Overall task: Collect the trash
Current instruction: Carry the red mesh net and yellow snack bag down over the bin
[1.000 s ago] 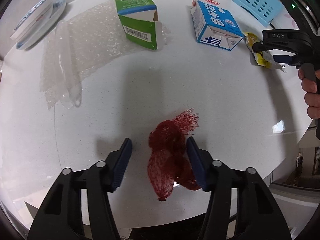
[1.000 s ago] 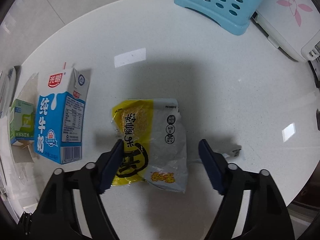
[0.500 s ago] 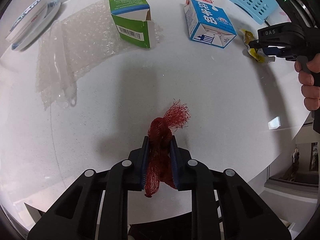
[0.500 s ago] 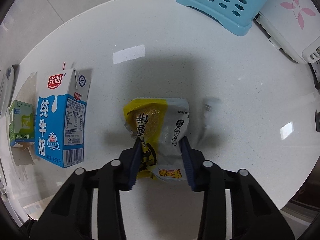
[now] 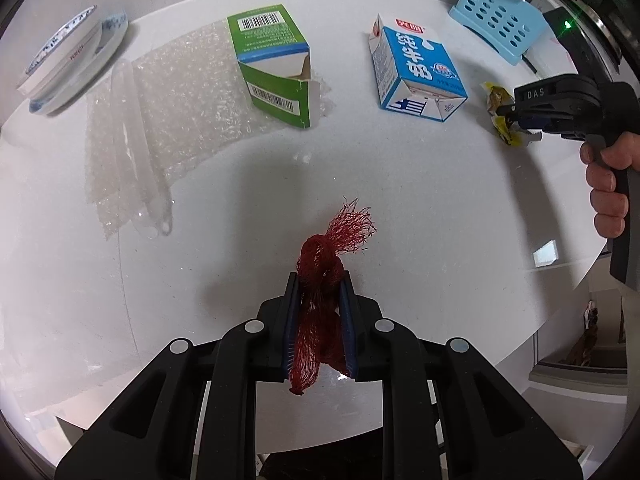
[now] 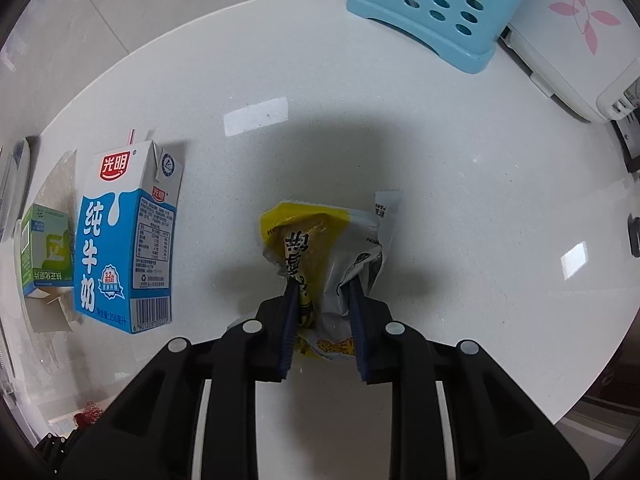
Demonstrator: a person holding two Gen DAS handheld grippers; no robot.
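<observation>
A crumpled red mesh bag (image 5: 320,276) lies on the white table (image 5: 420,200), squeezed between the pads of my left gripper (image 5: 319,280), which is shut on it. In the right wrist view my right gripper (image 6: 323,286) has its jaws closing on a yellow and silver snack wrapper (image 6: 320,240), which is bunched up between the pads. The left wrist view shows that right gripper (image 5: 520,120) at the far right on the wrapper (image 5: 498,100), held by a hand (image 5: 608,188). A blue milk carton (image 5: 416,72) and a green carton (image 5: 272,68) lie further back.
A sheet of bubble wrap (image 5: 160,120) lies at the left under the green carton. Stacked plates (image 5: 68,60) sit at the far left. A light blue perforated basket (image 6: 436,4) and a white appliance with a pink flower (image 6: 576,36) stand at the back right.
Both grippers went from wide open to closed. The left now pinches the red mesh bag, the right has crumpled the snack wrapper between its pads. Neither hand shifted much.
</observation>
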